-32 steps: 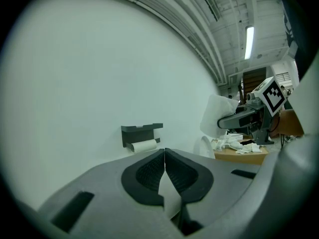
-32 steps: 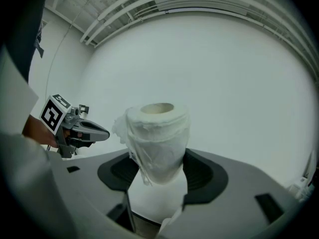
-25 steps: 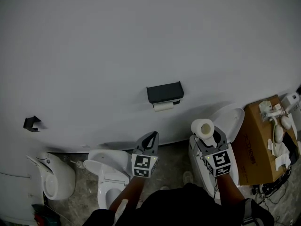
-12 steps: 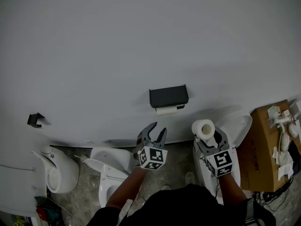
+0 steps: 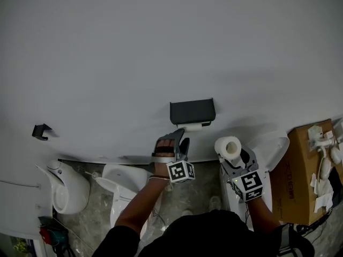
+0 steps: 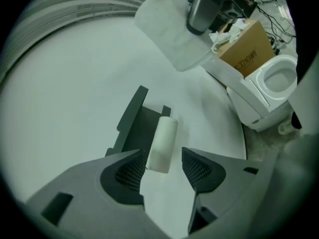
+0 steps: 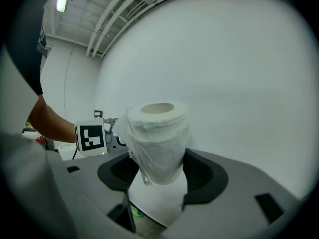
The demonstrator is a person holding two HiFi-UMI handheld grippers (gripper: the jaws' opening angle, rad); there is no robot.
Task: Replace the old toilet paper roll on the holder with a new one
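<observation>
left gripper point(image 5: 177, 138) sits just below the holder point(image 5: 192, 111), a dark box on the white wall point(image 5: 161, 47). its jaws have just been opening and now stand wide apart. in the left gripper view the old roll point(image 6: 162, 143), thin and nearly used up, hangs on the holder point(image 6: 134, 128) and lines up with the gap between the tips of the left gripper point(image 6: 163, 156); neither pad presses on it. in the head view the old roll point(image 5: 190, 126) shows as a pale strip under the holder's lower edge.

right gripper point(image 5: 236, 159) is clenched on the new roll point(image 5: 229, 147), held off to the right of the holder and lower. in the right gripper view the new roll point(image 7: 158, 138) stands upright with its core hole up, the pads of the right gripper point(image 7: 159, 168) squeezing its lower part, and a loose ragged sheet hangs down its front.

each gripper's cube carries black-and-white square markers, the left cube point(image 5: 180, 171) and the right cube point(image 5: 246, 183); the left cube point(image 7: 90, 138) also shows in the right gripper view.

a toilet point(image 5: 268, 149) with its lid up stands below the right gripper, and a cardboard box point(image 5: 308, 165) is beside it. the box point(image 6: 244, 46) bears dark print, too small to read.
</observation>
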